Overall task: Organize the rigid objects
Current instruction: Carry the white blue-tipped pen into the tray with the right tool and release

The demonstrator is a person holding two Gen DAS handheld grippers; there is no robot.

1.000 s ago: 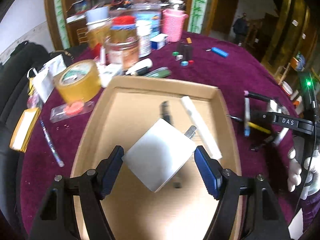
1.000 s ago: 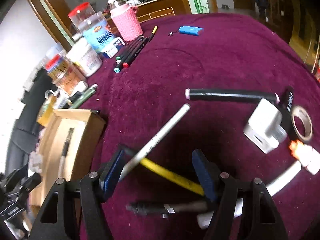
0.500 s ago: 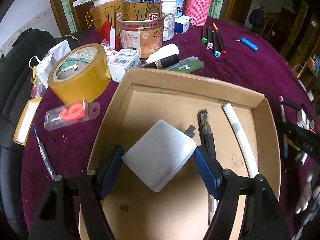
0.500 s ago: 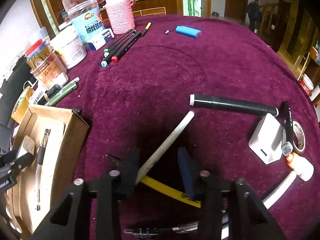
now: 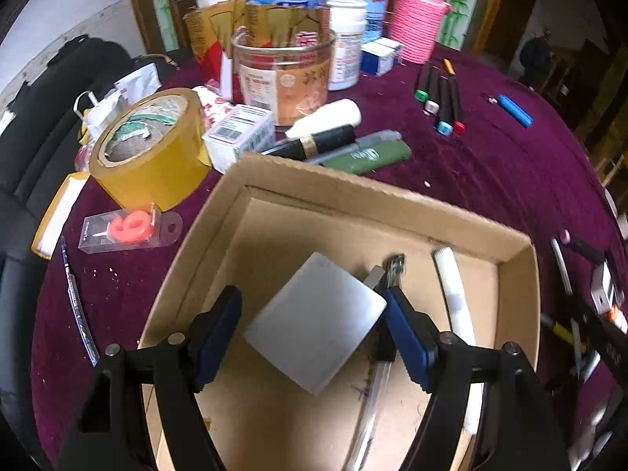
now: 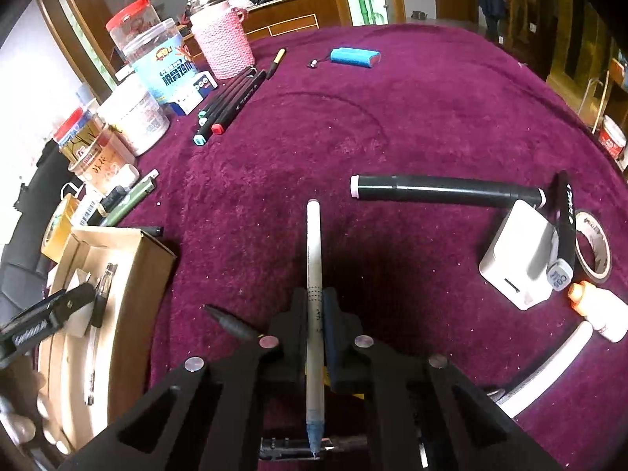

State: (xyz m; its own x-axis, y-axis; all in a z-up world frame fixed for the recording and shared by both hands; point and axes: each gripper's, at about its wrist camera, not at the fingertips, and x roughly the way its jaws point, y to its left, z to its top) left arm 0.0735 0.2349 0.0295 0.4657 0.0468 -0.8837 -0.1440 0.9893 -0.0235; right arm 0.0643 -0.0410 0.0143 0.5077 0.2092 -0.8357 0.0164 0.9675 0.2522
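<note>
My left gripper (image 5: 312, 324) is shut on a white plug adapter (image 5: 314, 320) and holds it tilted over the inside of the cardboard box (image 5: 376, 204). A white tube (image 5: 455, 294) and a pen (image 5: 369, 412) lie in the box. My right gripper (image 6: 315, 314) is shut on a white pen (image 6: 314, 267), which points straight ahead above the purple tablecloth (image 6: 353, 125). The box also shows at the left of the right wrist view (image 6: 149, 251), with the left gripper over it.
Behind the box stand a yellow tape roll (image 5: 149, 157), jars (image 5: 282, 74), a pink cup (image 5: 418, 25) and several markers (image 5: 439, 102). In the right wrist view a black marker (image 6: 443, 192), a white charger (image 6: 518, 263), a tape ring (image 6: 592, 249), a glue bottle (image 6: 600, 310) and a blue battery (image 6: 355, 57) lie on the cloth.
My right gripper has closed on the white pen and turned it to point straight ahead. My left gripper has shifted over the box with the adapter still in it.
</note>
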